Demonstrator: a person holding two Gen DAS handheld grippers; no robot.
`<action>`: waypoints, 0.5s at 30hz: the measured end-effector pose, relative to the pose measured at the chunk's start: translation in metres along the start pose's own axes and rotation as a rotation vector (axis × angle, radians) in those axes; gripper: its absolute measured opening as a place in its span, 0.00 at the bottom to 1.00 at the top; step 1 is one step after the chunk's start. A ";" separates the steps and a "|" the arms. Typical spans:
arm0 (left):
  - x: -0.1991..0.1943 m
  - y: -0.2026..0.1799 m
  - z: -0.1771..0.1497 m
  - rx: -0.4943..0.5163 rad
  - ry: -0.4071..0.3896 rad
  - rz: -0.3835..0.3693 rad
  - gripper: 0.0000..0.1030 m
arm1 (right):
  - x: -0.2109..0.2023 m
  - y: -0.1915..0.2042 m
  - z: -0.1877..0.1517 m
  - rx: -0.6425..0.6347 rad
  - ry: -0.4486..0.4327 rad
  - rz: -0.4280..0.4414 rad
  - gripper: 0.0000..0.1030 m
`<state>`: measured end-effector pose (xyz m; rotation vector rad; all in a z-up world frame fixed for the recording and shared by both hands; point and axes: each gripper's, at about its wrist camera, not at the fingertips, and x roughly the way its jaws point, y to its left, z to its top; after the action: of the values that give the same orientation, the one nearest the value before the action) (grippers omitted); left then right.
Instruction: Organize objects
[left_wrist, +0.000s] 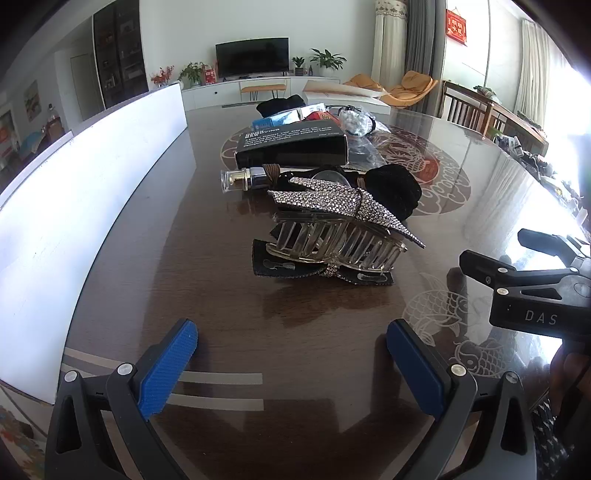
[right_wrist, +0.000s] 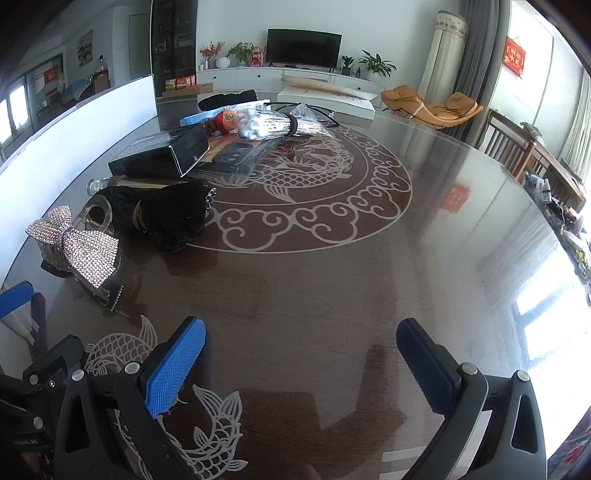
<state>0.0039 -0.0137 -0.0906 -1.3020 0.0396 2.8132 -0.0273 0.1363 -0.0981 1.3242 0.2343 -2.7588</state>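
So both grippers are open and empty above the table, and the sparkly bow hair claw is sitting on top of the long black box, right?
Not quite. Both the left gripper and the right gripper are open and empty, but the sparkly bow hair claw lies on the table, nearer the grippers than the long black box, with a small bottle between them. The left wrist view shows this.

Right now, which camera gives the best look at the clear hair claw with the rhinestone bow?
The left wrist view: the hair claw lies centred ahead of the open left gripper, its clear teeth and sparkly bow both plain. The right wrist view shows it only at the far left edge, mostly the bow, teeth largely hidden.
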 end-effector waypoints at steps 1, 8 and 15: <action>0.000 0.000 0.000 0.000 0.000 0.000 1.00 | 0.001 -0.001 0.001 0.004 0.003 0.004 1.00; 0.000 0.000 0.000 0.000 -0.001 0.000 1.00 | 0.005 -0.006 0.001 0.035 0.027 0.042 1.00; 0.000 0.000 -0.001 0.000 -0.001 0.000 1.00 | 0.008 -0.009 0.002 0.050 0.047 0.071 1.00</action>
<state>0.0046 -0.0137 -0.0909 -1.3007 0.0388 2.8139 -0.0348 0.1452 -0.1024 1.3817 0.1188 -2.6946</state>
